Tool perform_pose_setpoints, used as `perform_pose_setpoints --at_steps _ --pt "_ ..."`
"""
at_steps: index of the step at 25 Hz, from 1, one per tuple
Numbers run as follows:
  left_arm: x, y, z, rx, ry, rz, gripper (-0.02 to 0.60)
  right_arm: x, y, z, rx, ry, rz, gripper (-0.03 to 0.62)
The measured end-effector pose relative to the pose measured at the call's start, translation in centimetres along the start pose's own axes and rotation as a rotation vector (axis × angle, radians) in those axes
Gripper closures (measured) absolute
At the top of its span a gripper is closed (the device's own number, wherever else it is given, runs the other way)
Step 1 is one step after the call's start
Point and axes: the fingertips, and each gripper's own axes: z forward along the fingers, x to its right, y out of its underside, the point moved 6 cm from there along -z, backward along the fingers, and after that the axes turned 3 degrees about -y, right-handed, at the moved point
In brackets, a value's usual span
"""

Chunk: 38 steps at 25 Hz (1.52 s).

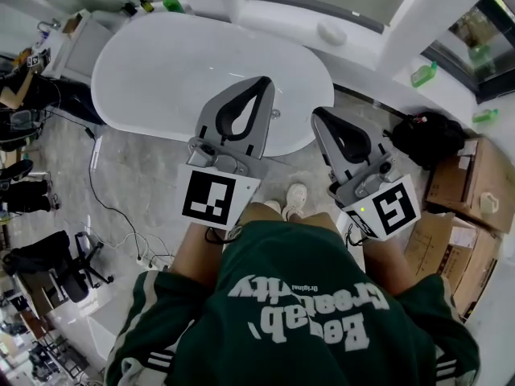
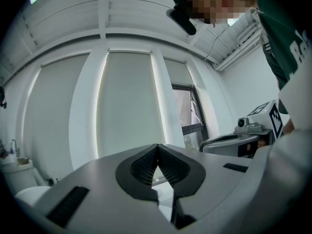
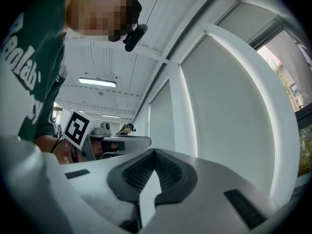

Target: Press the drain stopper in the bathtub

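Observation:
A white oval bathtub [image 1: 161, 71] stands ahead of me on the marble floor. I cannot make out its drain stopper in any view. A small metal fitting [image 1: 276, 113] shows at the tub's near rim. My left gripper [image 1: 262, 82] [image 2: 157, 146] is held level over the tub's near right end, its jaws shut on nothing. To its right, my right gripper [image 1: 318, 112] [image 3: 155, 151] hangs over the floor just off the tub's end, also shut and empty. Both gripper views look at the white window wall, not into the tub.
Cardboard boxes [image 1: 475, 183] and a black bag [image 1: 430, 135] sit at the right. Green bottles [image 1: 424, 74] stand on the window ledge. A cable [image 1: 113, 207] trails over the floor at the left near a black chair [image 1: 56, 268]. My shoe [image 1: 296, 198] is by the tub.

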Motion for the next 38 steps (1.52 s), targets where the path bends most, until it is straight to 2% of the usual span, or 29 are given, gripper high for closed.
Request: perform_pose_setpoints --at_steps 8,14,19,28,38 --pt "1.1 0.6 1.9 -0.013 0.018 -0.001 0.577 1.5 1.1 -0.2 0.006 -0.03 0.011 0.58" --pt "0.8 1.3 3.1 -0.042 0.036 -0.008 0.577 3.2 2.1 0.2 -0.004 0.029 0.006 0.58" --pt "0.1 1.7 3.6 -0.062 0.023 -0.004 0.576 4.3 3.1 1.1 -0.005 0.032 0.016 0.58" --pt "-3.9 3.5 3.9 -0.085 0.001 -0.012 0.577 4.5 5.1 4.9 -0.012 0.018 0.051 0.58" --pt "-10.3 8.1 7.2 -0.057 0.038 -0.011 0.577 6.0 8.5 10.7 -0.067 0.124 0.07 0.58"
